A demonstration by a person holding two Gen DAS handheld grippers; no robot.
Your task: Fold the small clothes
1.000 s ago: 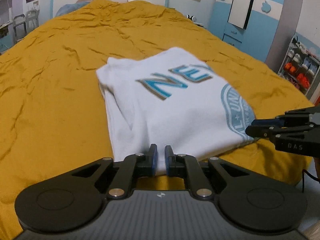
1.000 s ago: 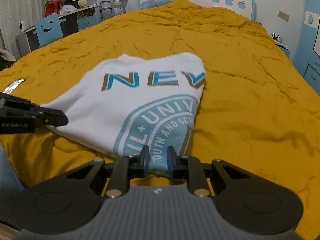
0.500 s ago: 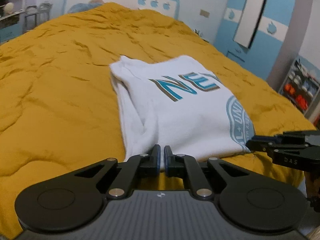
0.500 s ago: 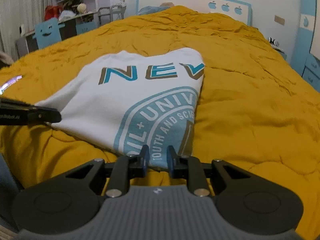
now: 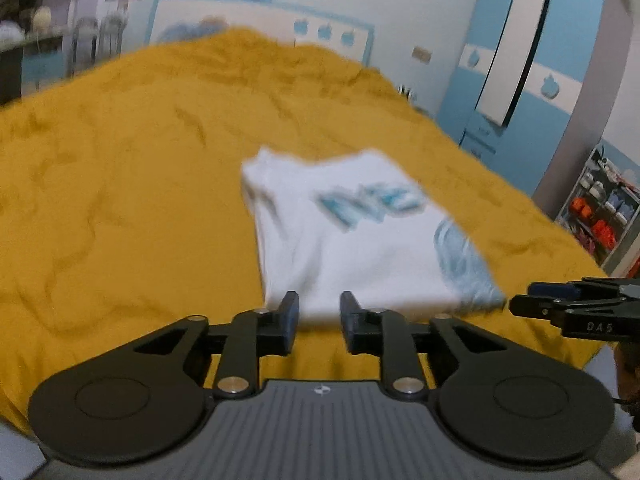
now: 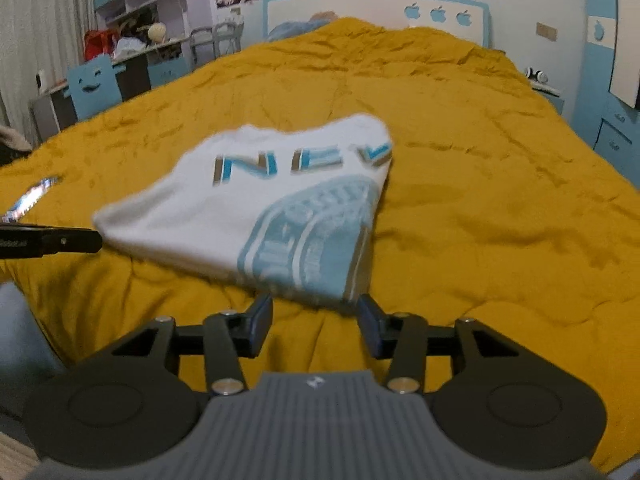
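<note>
A white T-shirt (image 5: 360, 240) with blue lettering and a round blue print lies folded on the mustard-yellow bed cover (image 5: 120, 200); it also shows in the right wrist view (image 6: 256, 208). My left gripper (image 5: 319, 312) is open and empty, just short of the shirt's near left edge. My right gripper (image 6: 316, 316) is open and empty, just short of the shirt's near right corner. The right gripper's tip shows at the right edge of the left wrist view (image 5: 560, 308). The left gripper's tip shows at the left of the right wrist view (image 6: 60, 240).
The bed cover (image 6: 500, 220) spreads wide around the shirt. A white and blue headboard (image 6: 376, 12) stands at the far end. A blue wardrobe (image 5: 520, 60) and a shelf rack (image 5: 600, 212) stand to the right. A desk with a blue chair (image 6: 96, 88) stands to the left.
Both grippers have opened and let go of the shirt's near edge. Both have drawn back a little, and the shirt now lies flat on the cover.
</note>
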